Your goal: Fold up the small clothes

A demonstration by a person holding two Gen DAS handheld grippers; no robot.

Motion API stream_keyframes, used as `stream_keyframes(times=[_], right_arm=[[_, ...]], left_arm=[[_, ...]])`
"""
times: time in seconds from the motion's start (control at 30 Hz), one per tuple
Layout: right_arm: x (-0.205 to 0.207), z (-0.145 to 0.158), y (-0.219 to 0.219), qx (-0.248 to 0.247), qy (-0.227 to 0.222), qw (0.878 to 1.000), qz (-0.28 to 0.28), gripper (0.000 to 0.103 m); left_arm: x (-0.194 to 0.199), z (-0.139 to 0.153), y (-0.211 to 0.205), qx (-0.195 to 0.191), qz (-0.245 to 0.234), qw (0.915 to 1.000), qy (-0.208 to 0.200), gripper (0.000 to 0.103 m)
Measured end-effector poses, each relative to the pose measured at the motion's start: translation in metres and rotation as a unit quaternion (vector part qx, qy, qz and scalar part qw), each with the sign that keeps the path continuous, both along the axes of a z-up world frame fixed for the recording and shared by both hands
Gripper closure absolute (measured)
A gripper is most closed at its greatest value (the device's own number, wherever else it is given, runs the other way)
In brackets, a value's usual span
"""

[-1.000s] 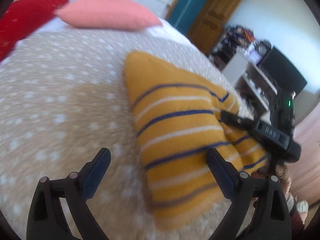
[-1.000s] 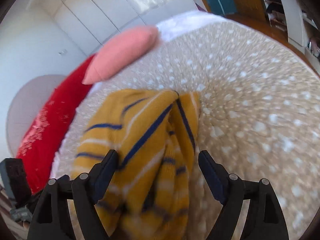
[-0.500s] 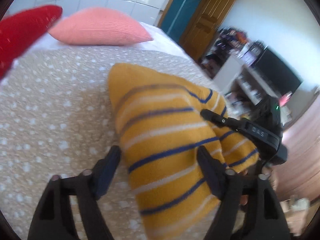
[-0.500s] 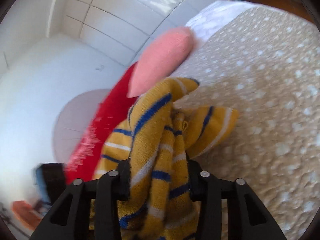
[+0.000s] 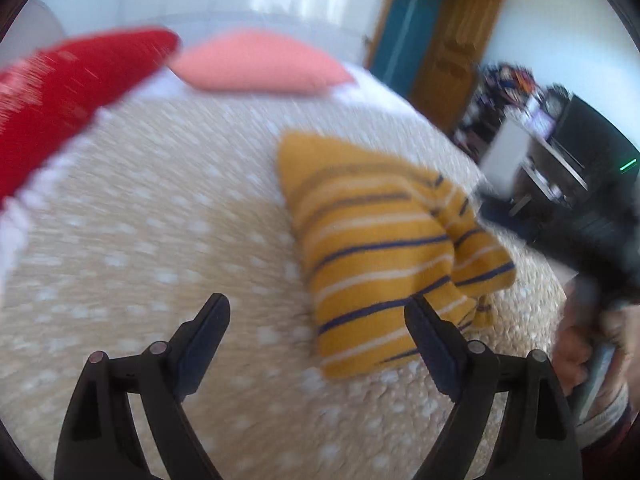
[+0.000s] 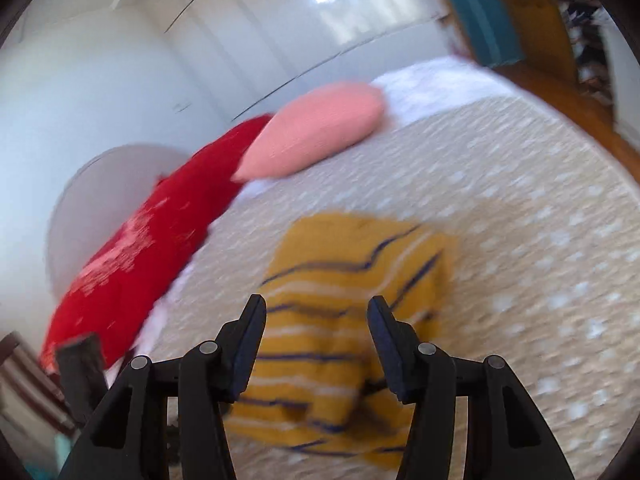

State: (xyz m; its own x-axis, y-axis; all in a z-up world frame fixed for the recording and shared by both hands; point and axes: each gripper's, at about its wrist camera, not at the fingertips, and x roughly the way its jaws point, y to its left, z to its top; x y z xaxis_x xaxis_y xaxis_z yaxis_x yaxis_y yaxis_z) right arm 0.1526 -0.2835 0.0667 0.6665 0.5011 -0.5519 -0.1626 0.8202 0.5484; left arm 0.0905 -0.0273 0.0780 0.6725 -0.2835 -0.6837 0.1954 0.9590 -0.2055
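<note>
No readable text in either view

You find no letters, numbers, brand marks or signs that you can read: both pictures are blurred by motion, and the only mark is a small green light [image 5: 627, 165] on a dark device at the right edge of your left wrist view, without any writing.

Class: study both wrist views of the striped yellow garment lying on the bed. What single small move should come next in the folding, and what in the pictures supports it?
Probably bring the right gripper down to pinch the loose flap at the near edge of the yellow striped garment. Both grippers are open and hold nothing; the left gripper sits beside it. The garment lies bunched, uneven on the spotted bedspread, so the fold looks unfinished.
</note>
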Motion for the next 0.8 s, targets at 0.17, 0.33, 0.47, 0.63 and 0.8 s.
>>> stream_keyframes(times=[0.17,0.33,0.47,0.63,0.8], right_arm=[[-0.005,-0.030,0.009,-0.035,0.036,0.998,-0.032,0.045],[-0.059,0.018,0.034,-0.080,-0.015,0.996,-0.019,0.044],[-0.096,0.041,0.050,-0.108,-0.026,0.993,-0.029,0.043],[-0.121,0.051,0.062,-0.097,-0.015,0.993,-0.063,0.039],[-0.118,0.049,0.089,-0.102,0.012,0.993,-0.062,0.039]], left_arm=[[-0.054,0.044,0.037,0.016,0.097,0.9913,-0.087,0.000],[-0.093,0.062,0.075,0.007,0.166,0.9788,-0.120,0.000],[-0.119,0.062,0.100,0.005,0.195,0.9704,-0.143,0.000],[-0.141,0.071,0.137,0.006,0.244,0.9539,-0.174,0.000],[-0.150,0.074,0.172,-0.016,0.281,0.9426,-0.179,0.000]])
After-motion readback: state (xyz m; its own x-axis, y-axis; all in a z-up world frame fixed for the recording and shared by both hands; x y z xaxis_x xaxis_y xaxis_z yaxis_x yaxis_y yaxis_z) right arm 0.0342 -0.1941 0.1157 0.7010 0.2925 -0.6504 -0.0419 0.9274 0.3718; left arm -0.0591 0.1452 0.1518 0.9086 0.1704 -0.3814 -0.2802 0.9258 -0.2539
